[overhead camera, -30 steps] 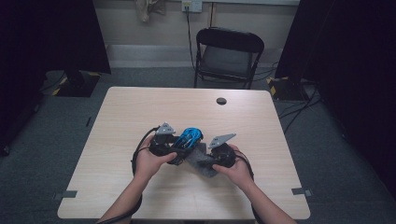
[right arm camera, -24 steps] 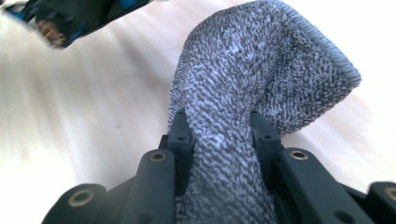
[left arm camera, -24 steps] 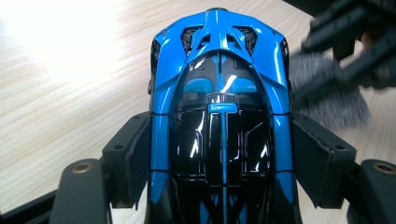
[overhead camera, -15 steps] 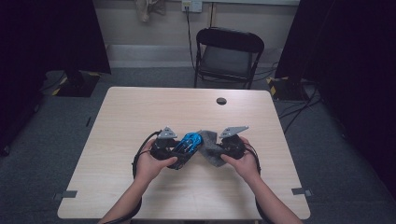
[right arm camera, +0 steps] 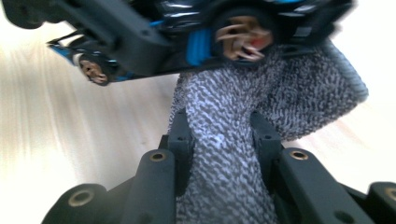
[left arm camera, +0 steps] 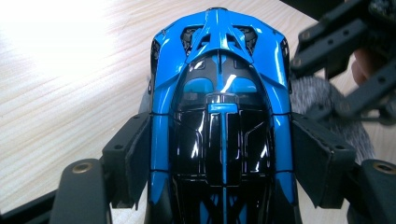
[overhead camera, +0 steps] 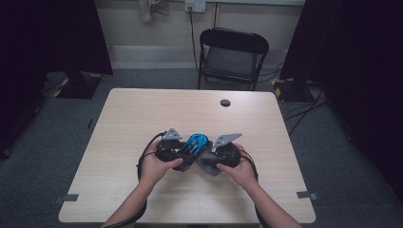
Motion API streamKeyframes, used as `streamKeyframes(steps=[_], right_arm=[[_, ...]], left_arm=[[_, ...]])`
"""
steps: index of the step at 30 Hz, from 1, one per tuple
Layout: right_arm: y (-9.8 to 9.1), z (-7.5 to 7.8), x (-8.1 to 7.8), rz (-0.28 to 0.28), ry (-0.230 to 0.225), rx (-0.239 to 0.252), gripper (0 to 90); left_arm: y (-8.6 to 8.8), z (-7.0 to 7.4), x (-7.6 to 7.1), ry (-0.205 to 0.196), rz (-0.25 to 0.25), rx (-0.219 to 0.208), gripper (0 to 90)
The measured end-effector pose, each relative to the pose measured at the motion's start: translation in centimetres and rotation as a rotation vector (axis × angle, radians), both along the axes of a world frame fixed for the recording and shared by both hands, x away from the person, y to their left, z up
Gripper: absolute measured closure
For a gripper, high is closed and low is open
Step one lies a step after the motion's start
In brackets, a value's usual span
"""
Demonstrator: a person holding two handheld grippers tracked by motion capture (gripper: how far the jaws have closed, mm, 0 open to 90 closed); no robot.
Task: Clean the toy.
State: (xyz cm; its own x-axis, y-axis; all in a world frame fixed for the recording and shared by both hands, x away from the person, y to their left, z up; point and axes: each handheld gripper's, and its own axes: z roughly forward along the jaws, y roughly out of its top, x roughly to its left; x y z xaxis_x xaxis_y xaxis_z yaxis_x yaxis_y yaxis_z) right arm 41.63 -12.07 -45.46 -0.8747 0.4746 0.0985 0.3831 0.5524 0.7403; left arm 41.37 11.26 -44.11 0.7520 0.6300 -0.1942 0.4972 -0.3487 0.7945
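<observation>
A: Start with the big things. What does the high view give?

B: A pale wooden rectangular table (overhead camera: 142, 123) on a grey carpeted floor (overhead camera: 342, 156), with a black folding metal chair (overhead camera: 232, 56) behind its far edge. A small round black disc (overhead camera: 225, 102) lies on the tabletop near that far edge, well apart from the hands.

A: And the person?

B: Two bare forearms come in from the bottom. The left gripper (overhead camera: 177, 153) and the right gripper (overhead camera: 219, 154) meet over the near middle of the table, each topped by a grey three-cornered plate.

A: What is between them?

B: A glossy blue-and-black toy sports car (left arm camera: 219, 112). In the left gripper view the left gripper (left arm camera: 219, 163) is clamped on the car's two flanks, pads pressed against the bodywork, nose pointing away over the wood.

A: And the right one?

B: In the right gripper view the right gripper (right arm camera: 224, 140) pinches a speckled grey-and-white knitted cloth (right arm camera: 261, 102), jaws clenched tight on a fold. The cloth runs up against the car's underside, beside a bronze-hubbed wheel (right arm camera: 240, 37). That view is blurred.
</observation>
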Motion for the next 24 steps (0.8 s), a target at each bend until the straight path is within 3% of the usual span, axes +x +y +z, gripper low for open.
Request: streamKeyframes(steps=[12,24], right_arm=[[2.5,-1.1,-1.4,0.087,0.02,-0.019,68.4],[3.7,-1.5,-2.4,0.149,0.034,-0.024,68.4]], left_arm=[[0.1,0.1,0.3,0.004,0.014,0.001,28.3],[0.3,0.2,0.5,0.004,0.03,-0.013,28.3]])
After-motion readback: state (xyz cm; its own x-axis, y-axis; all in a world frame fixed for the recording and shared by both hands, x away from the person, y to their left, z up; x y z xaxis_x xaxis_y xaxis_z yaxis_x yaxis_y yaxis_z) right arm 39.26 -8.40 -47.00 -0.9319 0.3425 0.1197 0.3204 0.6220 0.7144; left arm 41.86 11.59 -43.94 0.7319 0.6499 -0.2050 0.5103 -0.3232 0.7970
